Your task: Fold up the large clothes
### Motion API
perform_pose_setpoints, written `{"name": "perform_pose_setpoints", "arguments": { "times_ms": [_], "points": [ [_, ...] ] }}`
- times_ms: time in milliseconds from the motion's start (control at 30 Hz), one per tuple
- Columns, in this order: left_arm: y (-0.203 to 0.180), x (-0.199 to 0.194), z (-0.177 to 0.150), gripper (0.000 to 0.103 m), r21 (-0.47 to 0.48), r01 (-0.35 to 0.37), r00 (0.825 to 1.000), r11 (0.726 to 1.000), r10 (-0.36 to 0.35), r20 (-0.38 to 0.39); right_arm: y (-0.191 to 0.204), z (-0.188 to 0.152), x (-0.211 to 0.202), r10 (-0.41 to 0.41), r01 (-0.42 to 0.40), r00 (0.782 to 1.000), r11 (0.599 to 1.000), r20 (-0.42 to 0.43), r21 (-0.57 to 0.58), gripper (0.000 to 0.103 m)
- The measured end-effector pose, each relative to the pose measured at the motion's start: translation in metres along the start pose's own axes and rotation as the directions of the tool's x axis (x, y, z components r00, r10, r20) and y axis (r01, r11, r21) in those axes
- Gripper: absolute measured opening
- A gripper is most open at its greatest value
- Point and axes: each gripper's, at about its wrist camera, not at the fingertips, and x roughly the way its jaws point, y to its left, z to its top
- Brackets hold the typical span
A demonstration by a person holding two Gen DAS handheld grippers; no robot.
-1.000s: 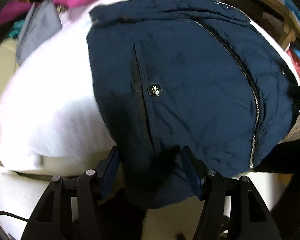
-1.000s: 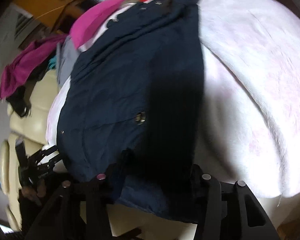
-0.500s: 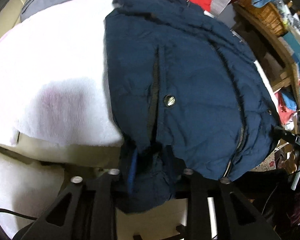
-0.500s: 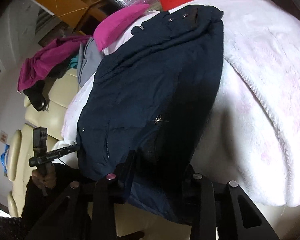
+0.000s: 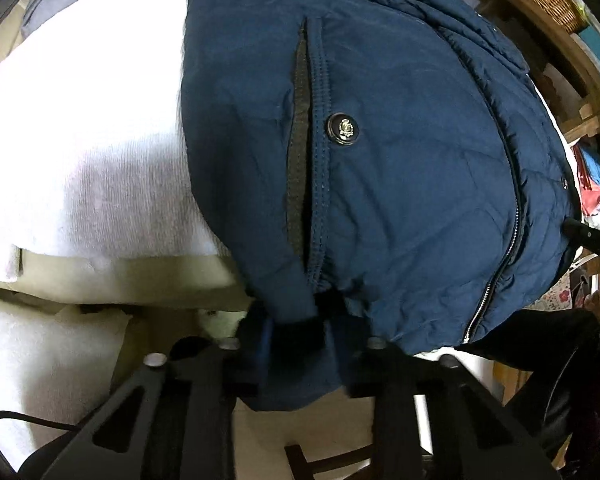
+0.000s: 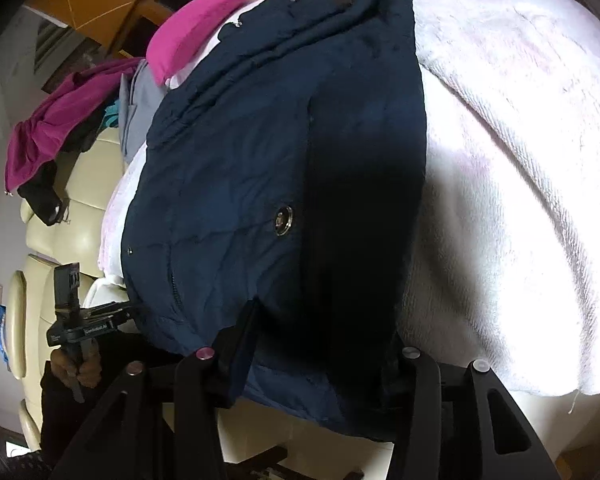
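Observation:
A navy padded jacket point(image 5: 400, 168) with a zip and a metal snap button lies spread on a white towel point(image 5: 80, 152). Its hem hangs over the near edge. My left gripper point(image 5: 298, 334) is shut on the hem at the jacket's left corner, below the pocket slit. In the right wrist view the jacket point(image 6: 260, 168) runs away from me. My right gripper point(image 6: 320, 344) straddles the hem at the other corner; dark cloth fills the wide gap between its jaws, and their grip is hidden.
The white towel point(image 6: 520, 160) covers a cream sofa point(image 6: 52, 240). Pink, purple and grey clothes point(image 6: 196, 28) lie at the far end. A wooden shelf with a wicker basket point(image 5: 540, 4) stands at the right. The left gripper's handle shows in the right wrist view point(image 6: 76, 320).
My left gripper's jaws closed from wide open onto the jacket hem and moved closer. The right gripper moved in slightly with the hem between its jaws.

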Motion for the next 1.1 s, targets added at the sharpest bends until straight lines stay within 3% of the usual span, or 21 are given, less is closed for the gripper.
{"name": "perform_pose_setpoints", "arguments": {
  "times_ms": [133,233,300,333,433,500,533,600,700,867,967,1100],
  "points": [
    [-0.002,0.002,0.001,0.025,-0.003,0.001,1.0,1.0,-0.001,-0.004,-0.004,0.0,-0.006,0.034,-0.034,0.999,0.999,0.008,0.011,0.048],
    [-0.001,0.013,0.002,0.064,-0.003,-0.019,0.998,1.0,0.018,-0.064,-0.008,-0.001,-0.008,0.03,-0.03,1.0,0.999,0.004,0.021,0.051],
    [-0.006,0.019,0.001,0.064,0.014,-0.037,0.996,0.999,0.039,-0.079,-0.006,-0.002,0.0,0.031,-0.03,0.999,0.999,-0.017,0.034,0.066],
    [-0.009,0.021,0.001,0.064,0.028,-0.05,0.996,0.998,0.052,-0.073,-0.005,-0.003,0.002,0.028,-0.027,0.999,0.999,-0.021,0.029,0.066],
    [-0.019,0.017,-0.001,0.037,0.051,-0.047,0.998,0.998,0.049,-0.044,0.007,-0.003,0.005,-0.002,0.002,1.0,1.0,-0.017,-0.02,0.064],
    [-0.023,0.012,-0.003,0.024,0.042,-0.032,0.999,0.999,0.033,-0.026,0.015,-0.004,0.002,-0.025,0.025,1.0,0.997,0.002,-0.069,0.042],
    [-0.022,0.009,-0.002,0.019,0.029,-0.014,1.0,0.999,0.015,-0.017,0.017,-0.003,-0.001,-0.018,0.019,1.0,0.997,0.015,-0.081,0.039],
    [-0.02,-0.001,-0.002,0.016,0.008,0.028,1.0,1.0,-0.028,0.003,0.022,-0.004,-0.008,0.004,0.001,0.999,0.995,0.047,-0.101,0.029],
    [-0.015,-0.021,-0.002,0.014,-0.001,0.119,0.991,0.993,-0.119,0.056,0.034,-0.003,-0.021,0.057,-0.04,0.992,0.987,0.109,-0.153,0.028],
    [-0.011,-0.062,0.004,0.011,0.007,0.252,0.955,0.968,-0.25,0.158,0.043,0.006,-0.032,0.126,-0.1,0.98,0.981,0.155,-0.167,0.023],
    [-0.011,-0.095,0.023,0.01,0.034,0.326,0.917,0.945,-0.325,0.232,0.054,0.016,-0.039,0.175,-0.14,0.966,0.972,0.189,-0.187,0.018],
    [-0.019,-0.126,0.066,0.009,0.08,0.344,0.877,0.935,-0.351,0.327,0.068,0.038,-0.048,0.222,-0.178,0.942,0.966,0.251,-0.188,0.014]
  ]
}}
